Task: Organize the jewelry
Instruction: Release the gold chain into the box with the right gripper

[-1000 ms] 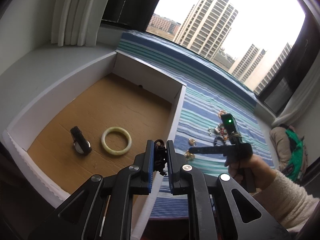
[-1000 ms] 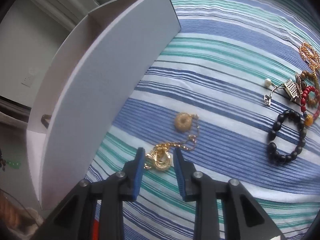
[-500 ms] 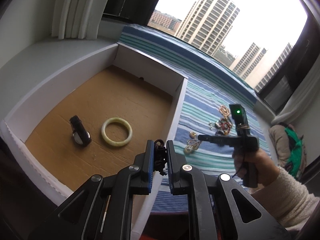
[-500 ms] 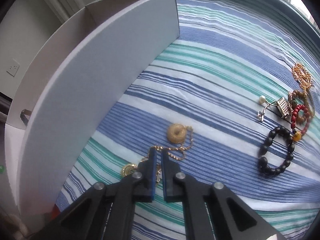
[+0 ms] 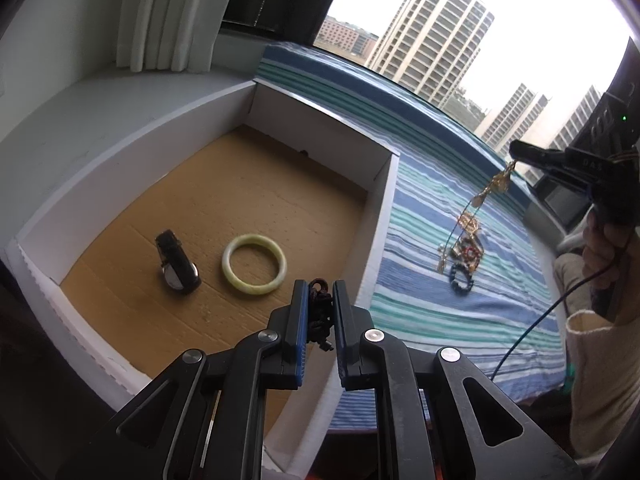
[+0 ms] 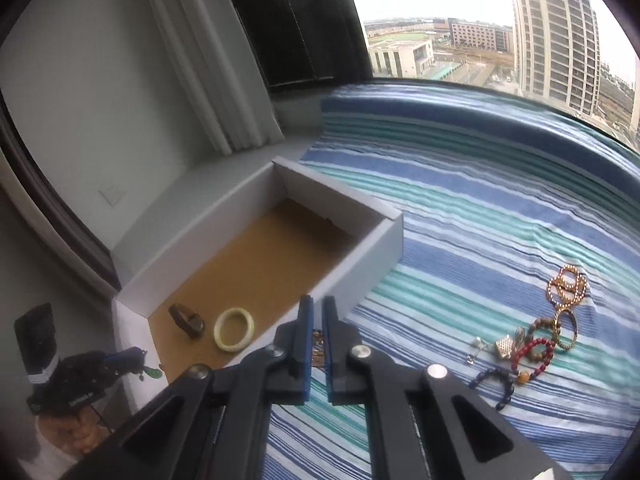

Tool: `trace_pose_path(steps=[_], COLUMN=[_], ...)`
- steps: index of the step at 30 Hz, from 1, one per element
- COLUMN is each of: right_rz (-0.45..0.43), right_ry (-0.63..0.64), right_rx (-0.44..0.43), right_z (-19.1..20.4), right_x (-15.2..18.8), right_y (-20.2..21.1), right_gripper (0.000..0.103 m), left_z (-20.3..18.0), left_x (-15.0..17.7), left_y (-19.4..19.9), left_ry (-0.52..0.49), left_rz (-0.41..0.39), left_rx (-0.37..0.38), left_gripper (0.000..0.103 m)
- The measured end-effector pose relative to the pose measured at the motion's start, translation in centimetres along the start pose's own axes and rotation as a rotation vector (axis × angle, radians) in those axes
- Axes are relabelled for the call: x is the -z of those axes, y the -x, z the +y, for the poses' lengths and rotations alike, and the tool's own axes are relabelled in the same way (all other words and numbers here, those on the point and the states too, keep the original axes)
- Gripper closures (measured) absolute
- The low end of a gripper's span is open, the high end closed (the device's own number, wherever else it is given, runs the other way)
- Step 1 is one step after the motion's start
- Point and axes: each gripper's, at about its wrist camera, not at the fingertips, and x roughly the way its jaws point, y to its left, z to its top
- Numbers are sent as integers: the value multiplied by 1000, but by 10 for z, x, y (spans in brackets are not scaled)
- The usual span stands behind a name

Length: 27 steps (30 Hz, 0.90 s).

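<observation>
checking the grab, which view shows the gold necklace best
The left wrist view: the gold necklace dangles full length from the right tool. The right wrist view shows only a glimpse between that tool's fingers.

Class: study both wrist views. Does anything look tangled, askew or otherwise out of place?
Yes. The leftover jewelry on the striped cloth lies in a jumbled, overlapping heap. The gold necklace dangles from the right gripper. In the box, the watch and bangle lie neatly apart.

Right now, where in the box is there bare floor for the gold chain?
Box: the whole far half is bare, up to the back wall. Watch and jade bangle crowd the near end. On the striped cloth, jewelry pile clutters the right.
</observation>
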Motion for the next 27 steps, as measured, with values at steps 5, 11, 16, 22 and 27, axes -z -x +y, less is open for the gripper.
trace_pose_path(steps=[5, 11, 16, 22, 27], right_rz=[-83, -92, -51, 103, 229], right_ry=[71, 112, 113, 106, 101], right_rx=[-47, -110, -123, -91, -74], right_z=[38, 69, 78, 71, 63], right_x=[-44, -69, -71, -45, -11], right_y=[20, 4, -36, -125, -193], right_gripper=[99, 99, 99, 99, 95], left_z=[4, 15, 25, 27, 27], left_x=[0, 5, 10, 17, 21], left_y=[-5, -22, -38, -57, -70], left_ry=[1, 12, 25, 30, 31], left_rz=[13, 42, 66, 101, 132], left_rx=[-18, -61, -106, -133, -166], left_gripper=[93, 93, 93, 93, 91])
